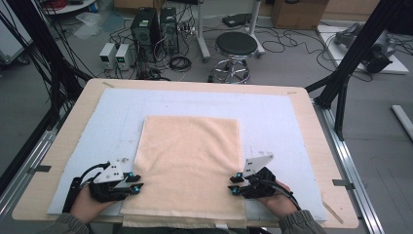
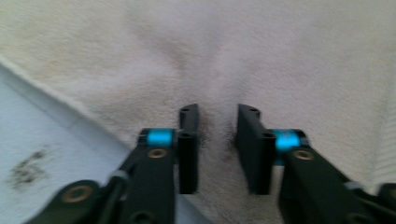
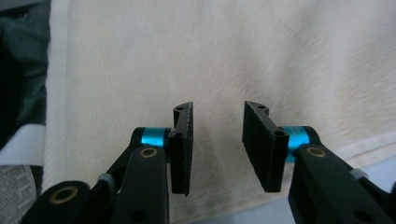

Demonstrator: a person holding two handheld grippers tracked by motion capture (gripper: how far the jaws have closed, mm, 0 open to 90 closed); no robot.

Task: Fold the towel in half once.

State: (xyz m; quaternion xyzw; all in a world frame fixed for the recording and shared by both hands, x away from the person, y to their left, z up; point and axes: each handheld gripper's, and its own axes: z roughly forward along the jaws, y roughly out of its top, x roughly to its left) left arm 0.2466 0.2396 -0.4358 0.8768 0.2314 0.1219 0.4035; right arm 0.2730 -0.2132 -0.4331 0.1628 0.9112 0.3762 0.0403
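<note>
Towel (image 1: 190,165), pale peach terry, lies flat, near edge overhanging table (image 1: 63,126).

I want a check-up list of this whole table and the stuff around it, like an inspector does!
Surface: wooden table with a pale blue mat on it; the mat has a dark smudge.
Job's things: one peach towel, lying flat, its near edge hanging over the table's front.
Clutter: nothing seen on the table.
Grippers: left gripper at the towel's left edge, right gripper at its right edge; both have their jaws apart over the cloth, nothing pinched.
Cables: a black cable trails from each gripper; many more lie on the floor.
Surroundings: round stool, computer towers, black frame post.
</note>
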